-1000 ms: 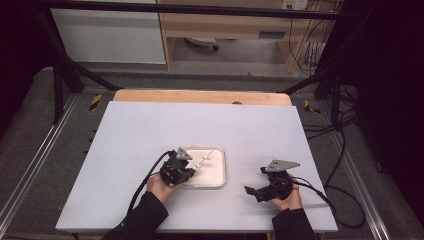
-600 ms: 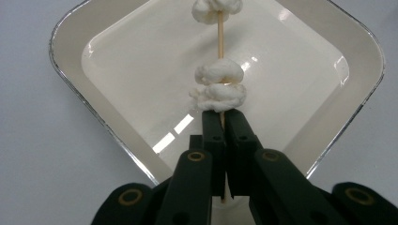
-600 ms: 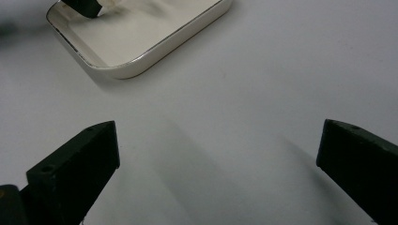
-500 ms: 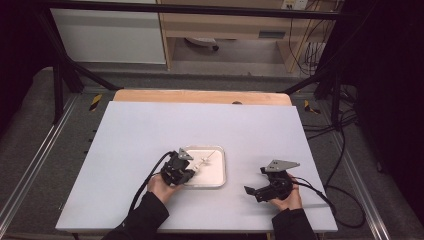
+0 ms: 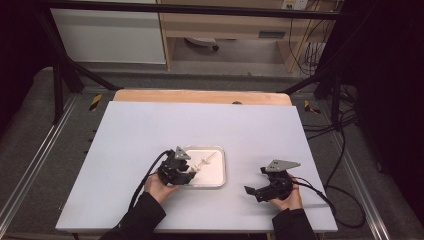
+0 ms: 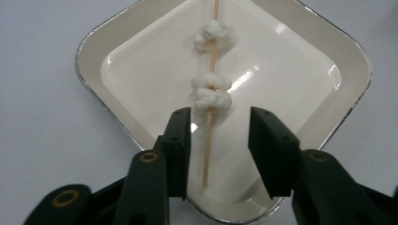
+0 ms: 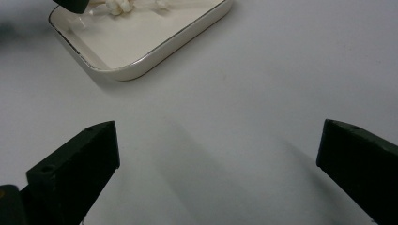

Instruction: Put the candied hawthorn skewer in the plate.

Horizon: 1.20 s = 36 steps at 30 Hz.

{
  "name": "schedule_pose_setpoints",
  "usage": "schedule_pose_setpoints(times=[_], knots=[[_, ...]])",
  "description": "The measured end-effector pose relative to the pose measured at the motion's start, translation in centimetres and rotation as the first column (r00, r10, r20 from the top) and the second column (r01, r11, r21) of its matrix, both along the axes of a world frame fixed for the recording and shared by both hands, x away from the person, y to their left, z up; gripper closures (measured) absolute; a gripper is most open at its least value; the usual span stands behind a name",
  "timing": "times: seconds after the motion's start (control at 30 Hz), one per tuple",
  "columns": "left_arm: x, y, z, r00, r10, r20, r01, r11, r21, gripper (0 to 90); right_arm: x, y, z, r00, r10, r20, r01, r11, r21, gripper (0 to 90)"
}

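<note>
Left tongs (image 6: 215, 133) just opened over white tray (image 6: 117, 33); skewer (image 6: 208, 145) with two white lumps lies between the jaws, untouched, flat in tray on counter (image 5: 125, 130). Release apparently complete. Right tongs (image 5: 260, 190) wide apart, empty, well aside.

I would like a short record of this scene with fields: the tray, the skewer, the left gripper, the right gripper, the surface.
tray: cream, square with rounded corners and a metallic rim, on the table
skewer: thin wooden stick lying in the tray, two white lumps threaded on it
left gripper: over the tray's near corner, jaws have just been opening, the stick between them, untouched
right gripper: jaws wide apart, nothing between them, beside the tray
surface: pale table top
</note>
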<state>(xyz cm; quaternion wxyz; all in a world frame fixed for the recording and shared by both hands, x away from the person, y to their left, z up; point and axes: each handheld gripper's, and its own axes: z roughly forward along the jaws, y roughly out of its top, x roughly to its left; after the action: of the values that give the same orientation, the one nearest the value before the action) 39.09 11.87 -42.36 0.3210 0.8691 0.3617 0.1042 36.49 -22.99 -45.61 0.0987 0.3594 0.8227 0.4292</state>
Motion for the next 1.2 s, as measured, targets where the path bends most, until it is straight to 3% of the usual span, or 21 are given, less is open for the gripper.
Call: schedule_pose_setpoints(times=[0.1,0.23,0.5,0.7,1.03,1.2], knots=[[0.0,0.3,0.2,1.0000,0.002,-0.003,-0.002,1.0000,-0.002,42.7,0.0,0.0,0.0,1.0000,-0.001,0.001,0.001,1.000,0.000,0.3],[-0.6,0.4,0.4,0.9991,-0.002,0.042,0.001,0.9993,0.038,30.0,0.0,0.0,0.1,1.0000,-0.003,-0.002,0.003,1.000,0.003,0.3],[-1.4,1.9,1.0,0.9985,-0.022,0.050,0.020,0.9992,0.035,14.6,0.0,-0.1,0.1,1.0000,-0.003,-0.006,0.003,1.000,0.004,0.3],[-2.0,4.0,1.0,0.9978,-0.010,0.065,0.008,0.9997,0.024,10.3,0.0,-0.1,0.1,1.0000,-0.004,-0.007,0.004,1.000,0.006,0.3],[-3.1,8.4,-0.2,0.9965,0.042,0.072,-0.040,0.9988,-0.030,8.6,0.1,0.0,0.0,0.9999,-0.005,-0.011,0.005,1.000,0.000,0.3],[-3.6,10.2,-1.0,0.9950,0.030,0.095,-0.024,0.9974,-0.068,8.6,0.0,-0.1,0.0,0.9999,-0.002,-0.010,0.002,1.000,0.003,0.3]])
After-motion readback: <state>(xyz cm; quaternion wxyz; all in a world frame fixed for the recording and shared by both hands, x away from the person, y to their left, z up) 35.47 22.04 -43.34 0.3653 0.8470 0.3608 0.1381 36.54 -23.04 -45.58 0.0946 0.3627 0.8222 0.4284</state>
